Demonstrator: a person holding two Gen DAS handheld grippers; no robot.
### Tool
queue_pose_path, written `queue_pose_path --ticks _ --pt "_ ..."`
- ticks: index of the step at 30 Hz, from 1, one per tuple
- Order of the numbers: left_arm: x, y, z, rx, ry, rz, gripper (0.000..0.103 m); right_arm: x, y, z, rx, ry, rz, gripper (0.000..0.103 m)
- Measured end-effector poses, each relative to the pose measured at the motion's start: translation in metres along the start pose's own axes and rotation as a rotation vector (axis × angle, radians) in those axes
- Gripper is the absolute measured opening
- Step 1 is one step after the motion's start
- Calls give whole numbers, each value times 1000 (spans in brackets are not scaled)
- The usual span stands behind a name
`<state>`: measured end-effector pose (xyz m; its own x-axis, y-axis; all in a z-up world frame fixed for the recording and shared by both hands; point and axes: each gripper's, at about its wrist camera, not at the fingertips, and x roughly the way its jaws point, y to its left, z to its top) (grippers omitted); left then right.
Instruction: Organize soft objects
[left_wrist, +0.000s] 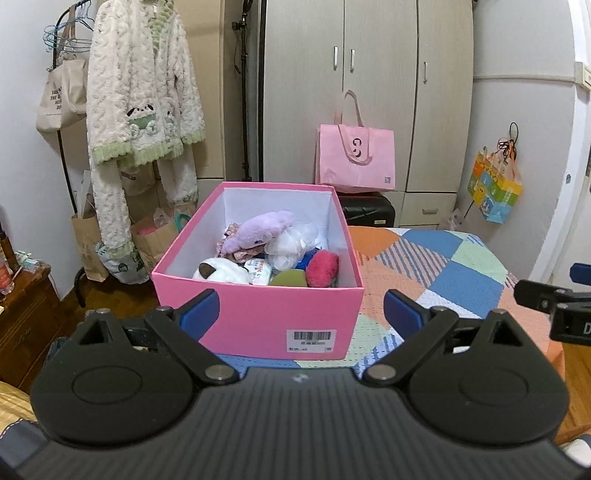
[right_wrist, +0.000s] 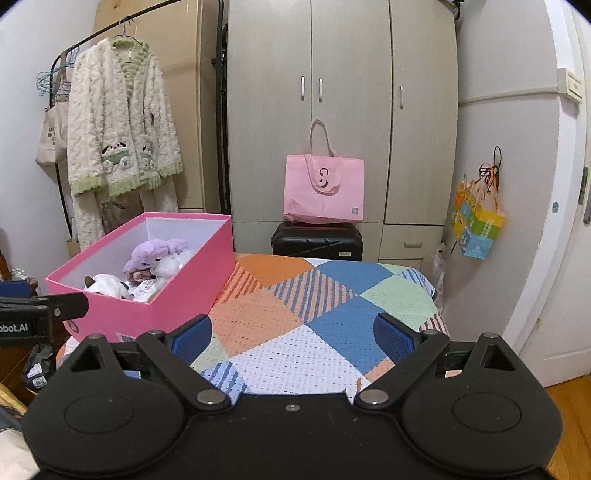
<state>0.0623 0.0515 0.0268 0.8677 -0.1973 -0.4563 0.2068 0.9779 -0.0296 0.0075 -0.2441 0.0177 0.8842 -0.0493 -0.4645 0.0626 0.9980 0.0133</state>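
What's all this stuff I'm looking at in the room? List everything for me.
Box: one, pink, on the bed's near left.
Soft toys: several, purple, white, red, olive, piled inside the box.
Bedspread: one, patchwork orange, blue, green, white.
Tote bag: one, pink, on the suitcase.
Suitcase: one, black, by the wardrobe.
Wardrobe: one, beige, back wall.
Fleece robe: one, cream and green, hanging left.
Gift bag: one, multicoloured, hanging right.
Left gripper: open, empty.
Right gripper: open, empty.

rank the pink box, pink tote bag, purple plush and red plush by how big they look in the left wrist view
1. pink box, largest by far
2. pink tote bag, though it stands farther back, so its true size is unsure
3. purple plush
4. red plush, close to the purple one; partly buried, so unsure
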Motion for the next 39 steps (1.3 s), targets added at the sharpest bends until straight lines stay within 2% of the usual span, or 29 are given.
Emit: queue_pose_path --ticks 16,18,22,39 --pt "0 -5 -7 17 -35 41 97 0 -6 -7 40 -16 -30 97" --pt "1 -7 -8 20 -30 45 100 0 -7 -8 40 -16 -28 97" --pt "1 -10 -9 26 -30 55 100 -1 -6 -9 44 -23 -27 97" --pt "-7 -12 -13 35 -69 48 103 -1 -9 -13 46 -29 -42 97"
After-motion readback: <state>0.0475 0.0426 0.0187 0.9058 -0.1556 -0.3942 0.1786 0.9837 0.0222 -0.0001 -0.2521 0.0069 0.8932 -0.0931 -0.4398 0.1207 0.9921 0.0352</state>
